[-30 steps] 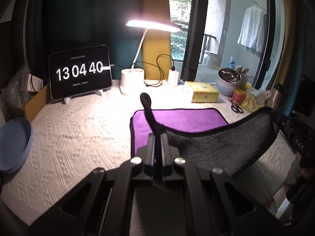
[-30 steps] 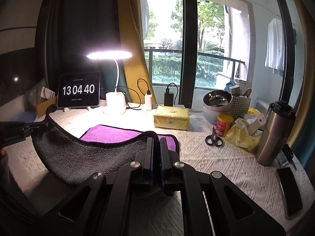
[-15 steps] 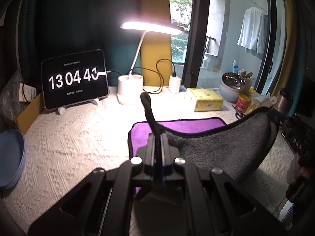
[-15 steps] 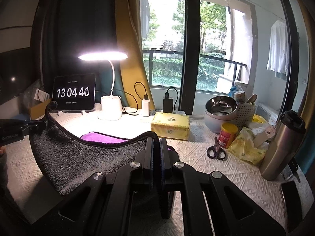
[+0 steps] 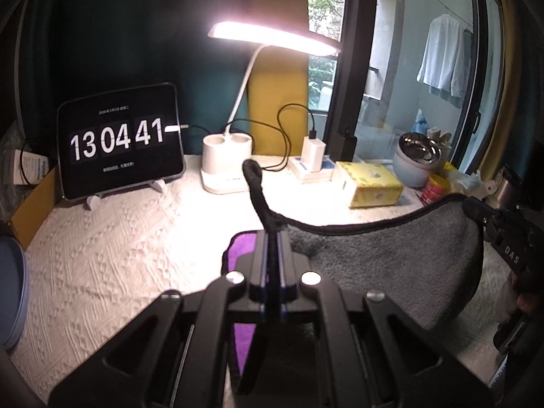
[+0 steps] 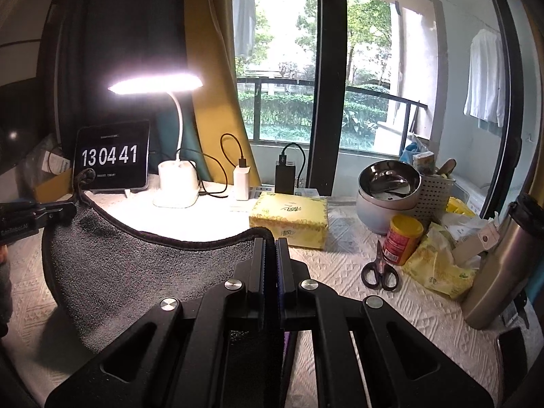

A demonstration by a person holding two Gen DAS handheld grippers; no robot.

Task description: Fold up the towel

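Towel [image 5: 391, 265] hangs between our two grippers, lifted off the table [image 5: 112, 238] w/ its lower part apparently still resting there. The left gripper [image 5: 272, 238] has its fingers pinched tight on one corner; a black hemmed tip pokes up past them. The right gripper [image 6: 270, 248] is likewise clamped on the other corner, no gap showing. The edge sags in a curve between them.

Risks, as we judge them — the sag means the cloth isn't taut, so if we lay it forward like this the fold could land crooked or bunched. Each grip is only on a thin hem; a tug apart might slip a corner out. On the right side the tissue box [image 6: 289, 219], scissors [image 6: 379, 270] and red can [image 6: 403, 238] sit near, so a wide swing could catch them.

Materials: towel is plush, fuzzy grey on one face, bright purple on the other, black piping round the rim, rounded corners. Tablecloth is white w/ a raised diamond weave.
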